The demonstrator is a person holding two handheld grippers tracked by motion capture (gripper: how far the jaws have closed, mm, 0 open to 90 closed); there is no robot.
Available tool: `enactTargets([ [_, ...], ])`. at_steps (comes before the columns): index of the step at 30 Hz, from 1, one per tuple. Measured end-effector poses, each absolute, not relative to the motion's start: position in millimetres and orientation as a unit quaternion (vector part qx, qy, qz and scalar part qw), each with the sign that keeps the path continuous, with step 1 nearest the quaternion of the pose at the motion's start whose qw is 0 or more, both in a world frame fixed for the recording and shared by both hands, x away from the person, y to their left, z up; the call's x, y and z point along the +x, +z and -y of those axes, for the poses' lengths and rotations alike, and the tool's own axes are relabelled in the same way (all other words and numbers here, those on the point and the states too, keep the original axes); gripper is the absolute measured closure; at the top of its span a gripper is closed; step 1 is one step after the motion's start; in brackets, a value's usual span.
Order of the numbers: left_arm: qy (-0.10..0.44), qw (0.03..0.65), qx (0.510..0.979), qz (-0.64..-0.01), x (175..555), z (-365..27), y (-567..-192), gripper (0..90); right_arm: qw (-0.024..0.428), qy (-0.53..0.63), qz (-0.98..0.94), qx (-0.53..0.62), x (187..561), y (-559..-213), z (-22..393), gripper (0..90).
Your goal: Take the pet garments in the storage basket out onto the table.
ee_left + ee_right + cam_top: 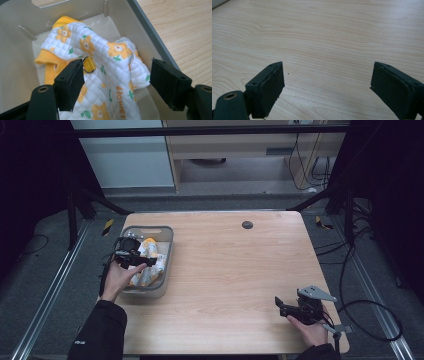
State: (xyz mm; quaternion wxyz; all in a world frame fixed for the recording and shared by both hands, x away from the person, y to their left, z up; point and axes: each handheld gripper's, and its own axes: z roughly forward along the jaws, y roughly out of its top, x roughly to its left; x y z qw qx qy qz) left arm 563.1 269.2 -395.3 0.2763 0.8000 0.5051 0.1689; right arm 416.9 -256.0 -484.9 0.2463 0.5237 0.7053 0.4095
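- The cloth (pixel 105 65), quilted white with orange flowers and yellow trim, lies bunched in the grey bin (pixel 167 245) at the table's (pixel 230 270) left edge.
- It looks soft, light and limp; a raised fold should pinch best.
- Left gripper (pixel 116 82) hovers over it, jaws wide apart, holding nothing.
- Right gripper (pixel 327 87) rests near the right front corner, jaws spread and empty, over bare wood.
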Motion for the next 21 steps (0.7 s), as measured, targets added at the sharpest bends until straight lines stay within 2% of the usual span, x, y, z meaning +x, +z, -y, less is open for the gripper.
enactTargets([
  [14,0.148,0.255,0.810,-0.506,571,-261,-409,32.8,0.242,0.408,-0.709,0.522,417,-485,255,11.5],
  [21,0.127,0.247,0.816,-0.507,574,-257,-420,41.9,0.242,0.406,-0.712,0.519,418,-486,254,11.4],
])
